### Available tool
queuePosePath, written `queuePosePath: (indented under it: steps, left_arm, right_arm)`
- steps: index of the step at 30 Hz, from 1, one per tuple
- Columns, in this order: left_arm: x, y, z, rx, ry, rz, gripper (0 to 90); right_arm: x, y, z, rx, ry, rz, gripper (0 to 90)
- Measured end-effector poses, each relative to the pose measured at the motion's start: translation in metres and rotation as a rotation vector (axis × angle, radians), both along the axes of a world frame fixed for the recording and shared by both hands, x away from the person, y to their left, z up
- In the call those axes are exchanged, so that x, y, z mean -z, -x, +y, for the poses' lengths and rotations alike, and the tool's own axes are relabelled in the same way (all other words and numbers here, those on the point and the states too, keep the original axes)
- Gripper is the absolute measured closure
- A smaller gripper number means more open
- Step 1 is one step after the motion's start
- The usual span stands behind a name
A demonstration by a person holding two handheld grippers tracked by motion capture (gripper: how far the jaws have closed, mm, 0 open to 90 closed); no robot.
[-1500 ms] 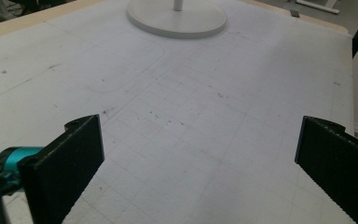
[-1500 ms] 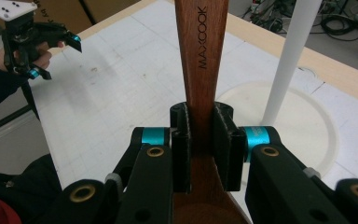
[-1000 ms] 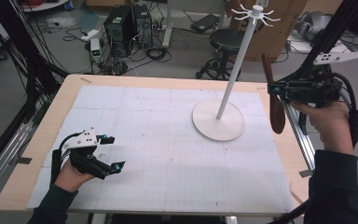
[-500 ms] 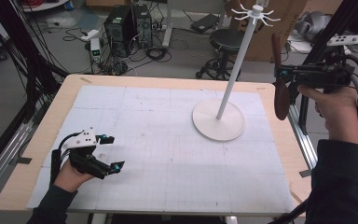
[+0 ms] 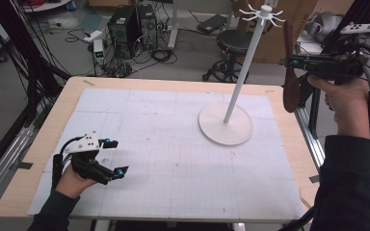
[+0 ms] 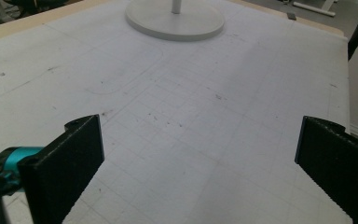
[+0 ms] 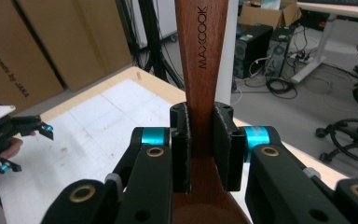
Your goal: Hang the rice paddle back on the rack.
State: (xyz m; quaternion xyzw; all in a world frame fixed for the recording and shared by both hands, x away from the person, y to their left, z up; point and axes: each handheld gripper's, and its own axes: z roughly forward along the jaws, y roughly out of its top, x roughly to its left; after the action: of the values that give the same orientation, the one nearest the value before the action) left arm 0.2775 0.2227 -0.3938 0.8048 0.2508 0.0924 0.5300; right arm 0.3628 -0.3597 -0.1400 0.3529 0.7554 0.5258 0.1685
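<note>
Clamping a dark brown wooden spatula [image 7: 200, 70] upright, right gripper [image 5: 296, 62] hangs beyond the table's right edge, near white hook stand [image 5: 226, 122]. Left gripper [image 5: 111, 156], jaws apart, rests near-left on white mat [image 5: 173, 163].

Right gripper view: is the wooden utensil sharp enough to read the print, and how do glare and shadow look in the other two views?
Right gripper view: the wooden utensil is sharp, its MAXCOOK print legible between the right gripper pads; the background is slightly soft. Left gripper view: even light, no glare on the white mat, and the left gripper is a little blurred up close. High view: soft, faint shadows around the stand.
</note>
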Motion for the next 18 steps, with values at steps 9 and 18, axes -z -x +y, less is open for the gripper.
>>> queuePosePath:
  steps: [9,18]
  left_arm:
    - [-0.001,0.000,0.001,0.003,0.006,0.000,1.8]
    - [-0.001,0.000,0.001,0.003,0.006,-0.003,1.8]
  right_arm:
    - [0.001,-0.006,0.005,0.021,0.013,0.008,78.6]
    - [0.003,-0.013,0.005,0.029,0.018,0.015,78.6]
